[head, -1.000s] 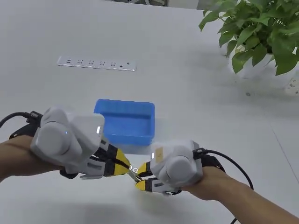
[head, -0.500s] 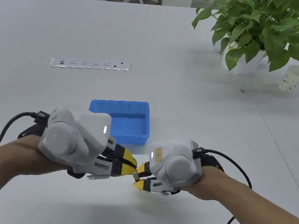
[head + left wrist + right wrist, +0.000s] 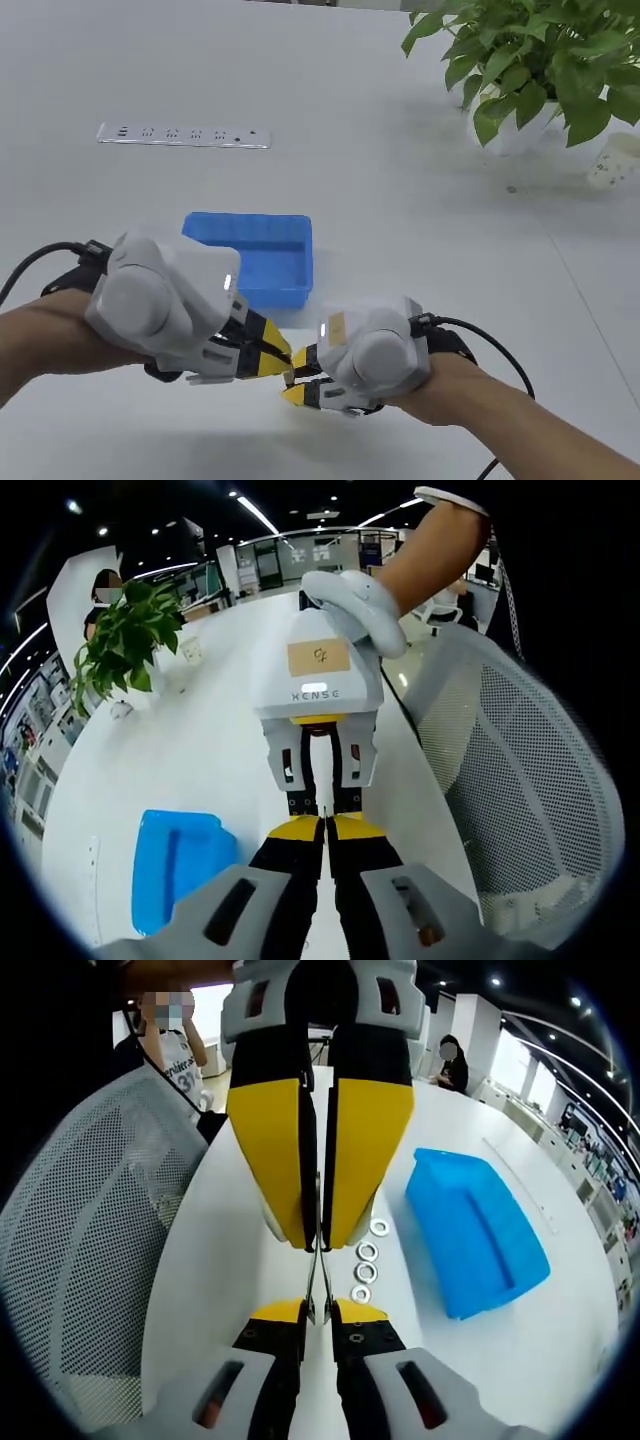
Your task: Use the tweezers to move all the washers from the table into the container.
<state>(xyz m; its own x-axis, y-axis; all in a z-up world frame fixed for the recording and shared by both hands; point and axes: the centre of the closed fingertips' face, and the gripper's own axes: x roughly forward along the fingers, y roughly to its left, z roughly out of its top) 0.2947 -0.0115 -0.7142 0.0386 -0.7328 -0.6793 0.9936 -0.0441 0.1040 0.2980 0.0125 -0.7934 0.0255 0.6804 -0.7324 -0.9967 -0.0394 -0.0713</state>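
Washers [image 3: 368, 1251] lie between tweezers [image 3: 318, 1272] and container [image 3: 485, 1235] edge.

White table [image 3: 400, 200], matte, evenly lit. White power strip [image 3: 183, 136] lies on it far left, potted plant [image 3: 530, 60] in a white pot far right. White mesh chair [image 3: 530, 780] sits just beside the table's near edge. Open-plan office behind: rows of desks, dark ceiling with strip lights [image 3: 258, 515], bright window-like panels [image 3: 520, 1060] along one side.

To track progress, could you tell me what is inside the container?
The visible floor of the container is bare; its near wall hides a strip. Washers lie on the table.
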